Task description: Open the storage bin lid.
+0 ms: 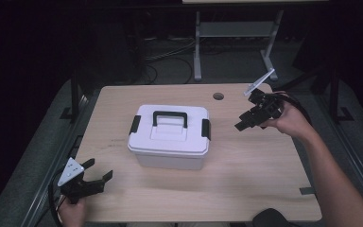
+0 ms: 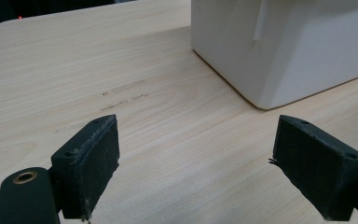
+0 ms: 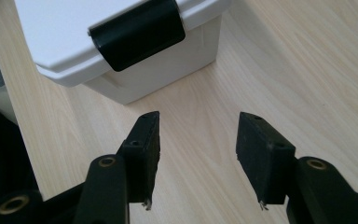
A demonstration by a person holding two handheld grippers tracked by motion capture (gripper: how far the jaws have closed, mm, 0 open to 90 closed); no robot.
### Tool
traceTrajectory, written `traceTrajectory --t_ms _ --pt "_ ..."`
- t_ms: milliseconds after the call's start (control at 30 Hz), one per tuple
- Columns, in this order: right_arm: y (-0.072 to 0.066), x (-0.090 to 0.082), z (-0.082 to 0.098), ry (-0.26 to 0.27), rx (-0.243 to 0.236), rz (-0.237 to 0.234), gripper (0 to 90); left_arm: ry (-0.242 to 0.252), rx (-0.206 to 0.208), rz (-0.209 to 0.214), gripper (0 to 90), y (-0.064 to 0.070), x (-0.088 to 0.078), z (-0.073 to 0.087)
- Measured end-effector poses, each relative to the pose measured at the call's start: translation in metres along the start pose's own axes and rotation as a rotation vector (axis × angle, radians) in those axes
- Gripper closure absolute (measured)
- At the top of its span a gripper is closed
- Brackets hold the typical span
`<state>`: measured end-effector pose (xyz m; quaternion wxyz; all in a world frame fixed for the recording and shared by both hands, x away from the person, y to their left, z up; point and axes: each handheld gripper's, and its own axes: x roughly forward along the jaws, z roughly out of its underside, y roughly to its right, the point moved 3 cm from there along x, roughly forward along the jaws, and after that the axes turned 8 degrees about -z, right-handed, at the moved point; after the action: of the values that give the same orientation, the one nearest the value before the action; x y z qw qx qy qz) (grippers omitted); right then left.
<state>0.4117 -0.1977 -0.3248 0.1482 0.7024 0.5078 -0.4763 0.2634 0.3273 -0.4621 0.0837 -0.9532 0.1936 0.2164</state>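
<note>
Hovering at centre right of the high view, the right gripper (image 1: 246,120) gapes empty toward the white box (image 1: 170,137) mid-frame on the desk (image 1: 246,179), facing its black latch (image 3: 137,33). Lower left, the left gripper (image 1: 97,176) spreads wide, empty.

One white storage box (image 1: 170,137) stands on the single counter (image 1: 246,189), between the two grippers: the left gripper (image 1: 99,177) and the right gripper (image 1: 242,122), each with two black fingers (image 2: 91,163) set apart with nothing between them. The box carries one black top handle (image 1: 170,117) and two black side latches (image 1: 205,128), one of them just ahead of the right gripper's fingers. One round hole (image 1: 218,96) sits in the counter beyond those fingers
</note>
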Motion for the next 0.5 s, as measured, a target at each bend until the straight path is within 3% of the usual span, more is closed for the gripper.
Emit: traceTrajectory --t_ms 500 --pt "0.004 0.002 0.013 0.000 0.025 -0.002 48.8 -0.002 0.005 0.000 13.7 0.000 0.001 0.000"
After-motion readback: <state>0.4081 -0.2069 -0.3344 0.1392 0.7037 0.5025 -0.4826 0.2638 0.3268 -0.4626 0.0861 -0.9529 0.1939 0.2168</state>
